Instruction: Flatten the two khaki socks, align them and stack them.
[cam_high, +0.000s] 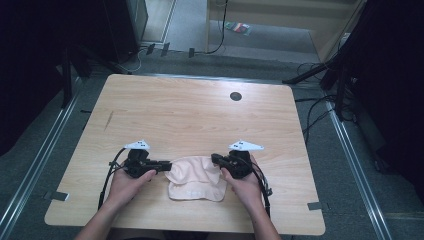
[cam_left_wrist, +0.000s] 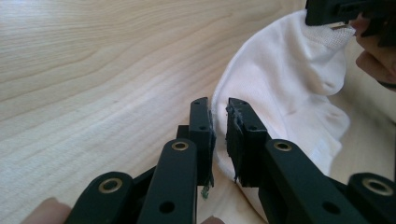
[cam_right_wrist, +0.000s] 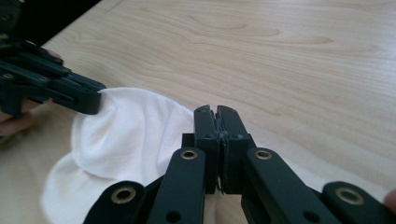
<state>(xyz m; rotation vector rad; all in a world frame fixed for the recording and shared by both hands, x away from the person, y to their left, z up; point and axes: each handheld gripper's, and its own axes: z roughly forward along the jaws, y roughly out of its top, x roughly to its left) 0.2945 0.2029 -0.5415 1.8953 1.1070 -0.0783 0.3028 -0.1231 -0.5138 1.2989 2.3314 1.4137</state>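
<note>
A pale pink-white cloth (cam_high: 197, 179) lies crumpled near the table's front edge, between my two grippers. My left gripper (cam_high: 169, 164) is at its left upper corner. In the left gripper view (cam_left_wrist: 219, 122) the jaws stand almost together with the cloth's (cam_left_wrist: 280, 79) edge pinched between them. My right gripper (cam_high: 215, 159) is at the cloth's right upper corner. In the right gripper view (cam_right_wrist: 217, 122) its jaws are pressed together, with the cloth (cam_right_wrist: 126, 135) just behind them. Each gripper view also shows the other gripper, the right one (cam_left_wrist: 327, 13) and the left one (cam_right_wrist: 91, 100), with the cloth lifted to its tip.
The light wooden table (cam_high: 190, 115) has a dark round hole (cam_high: 235, 96) at the back right and a small dark streak (cam_high: 108, 120) at the left. Bare wood lies beyond the cloth. Cables and stand legs (cam_high: 320, 75) are on the floor around the table.
</note>
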